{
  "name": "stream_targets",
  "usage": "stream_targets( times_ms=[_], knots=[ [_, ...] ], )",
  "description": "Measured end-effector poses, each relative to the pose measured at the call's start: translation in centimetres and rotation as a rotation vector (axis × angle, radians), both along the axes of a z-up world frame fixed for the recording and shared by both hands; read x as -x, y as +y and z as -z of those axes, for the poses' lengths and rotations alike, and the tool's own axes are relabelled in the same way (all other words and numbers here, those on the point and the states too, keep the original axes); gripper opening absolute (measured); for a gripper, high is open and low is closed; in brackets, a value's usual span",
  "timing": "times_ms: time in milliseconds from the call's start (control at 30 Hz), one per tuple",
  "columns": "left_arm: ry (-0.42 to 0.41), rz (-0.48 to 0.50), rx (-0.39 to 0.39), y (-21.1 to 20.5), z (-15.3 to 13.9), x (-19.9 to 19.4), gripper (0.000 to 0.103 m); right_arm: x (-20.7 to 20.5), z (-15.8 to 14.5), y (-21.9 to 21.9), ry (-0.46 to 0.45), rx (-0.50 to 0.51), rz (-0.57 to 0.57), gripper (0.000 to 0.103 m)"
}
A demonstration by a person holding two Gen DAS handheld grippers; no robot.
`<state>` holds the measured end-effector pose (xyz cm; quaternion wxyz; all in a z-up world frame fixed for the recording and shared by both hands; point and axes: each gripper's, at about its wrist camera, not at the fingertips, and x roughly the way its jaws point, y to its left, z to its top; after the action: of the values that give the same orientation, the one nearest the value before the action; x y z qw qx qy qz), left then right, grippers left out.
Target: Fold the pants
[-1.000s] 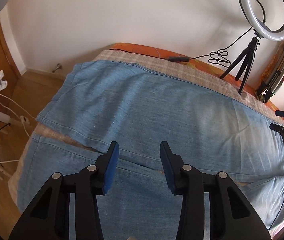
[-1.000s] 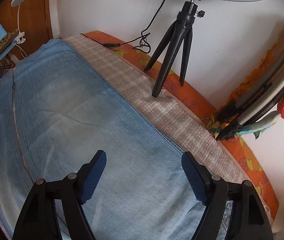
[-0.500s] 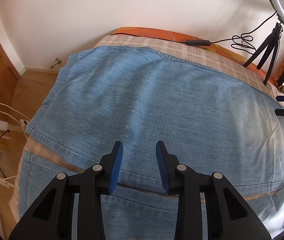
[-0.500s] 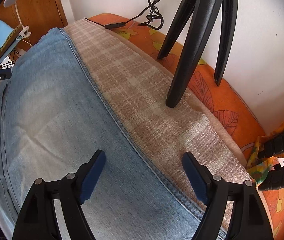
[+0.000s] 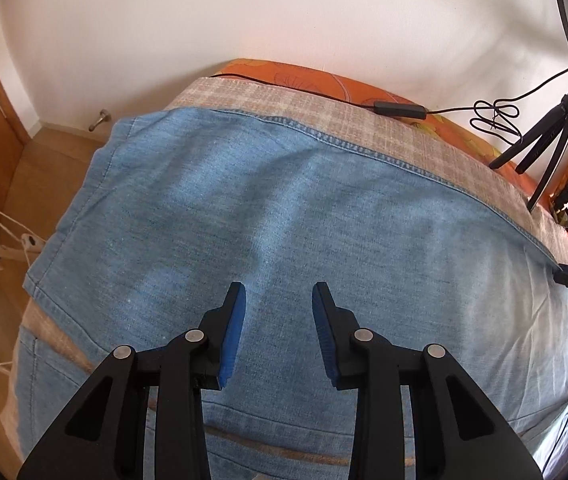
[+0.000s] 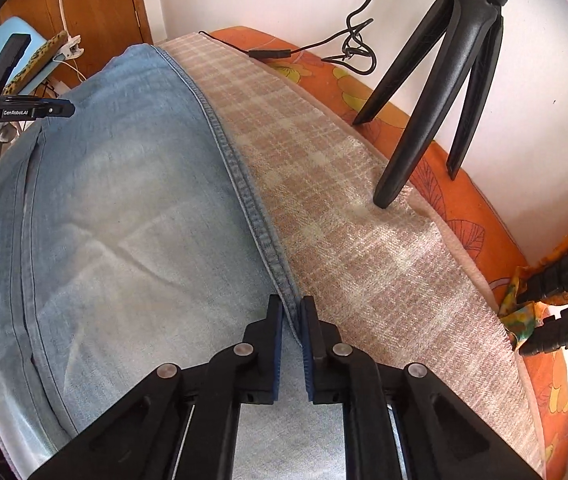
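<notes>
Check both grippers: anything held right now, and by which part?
The right gripper has just closed on the jeans, pinching their stitched side seam. The left gripper holds nothing: jaws apart over the denim.

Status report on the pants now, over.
Right tongs just closed, shut on the jeans side seam. Left tongs open above the denim, nothing gripped. Tripod stands beside on the blanket, clear of the fold.

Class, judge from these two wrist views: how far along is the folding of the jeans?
Done: the jeans lie spread flat on the checked cover, no fold visible. In hand: the right gripper jaws have just closed on the far stitched edge; the left gripper hangs open above the denim. Left: every fold.
</notes>
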<state>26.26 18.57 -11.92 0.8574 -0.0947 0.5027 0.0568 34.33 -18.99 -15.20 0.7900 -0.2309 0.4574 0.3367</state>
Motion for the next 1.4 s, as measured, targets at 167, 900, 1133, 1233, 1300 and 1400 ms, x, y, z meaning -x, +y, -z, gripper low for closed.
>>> stream_targets(
  times_ms=[167, 900, 1133, 1233, 1300, 1400],
  knots=[
    [-0.013, -0.050, 0.085, 0.0, -1.0, -3.3, 0.047, 3.8, -1.9, 0.1, -0.051, -0.038, -0.014, 0.004],
    [0.107, -0.231, 0.174, -2.8, 2.3, -11.4, 0.054, 13.5, 1.7, 2.2, -0.198, 0.085, -0.184, 0.004],
    [0.070, -0.215, 0.016, -5.0, 2.4, -11.1, 0.038, 13.4, 0.4, 1.8, -0.271, 0.074, -0.159, 0.004],
    [0.042, -0.241, 0.028, -4.6, 2.3, -10.1, 0.018, 13.1, -0.8, 1.5, -0.299, 0.053, -0.131, 0.004],
    [0.025, -0.259, 0.085, -3.6, 2.3, -9.5, 0.011, 13.0, -1.6, 1.3, -0.313, 0.041, -0.115, 0.003],
    [0.003, -0.260, 0.112, -2.6, 2.1, -8.7, 0.007, 12.8, -2.4, 1.3, -0.323, 0.038, -0.105, 0.003]
  ],
)
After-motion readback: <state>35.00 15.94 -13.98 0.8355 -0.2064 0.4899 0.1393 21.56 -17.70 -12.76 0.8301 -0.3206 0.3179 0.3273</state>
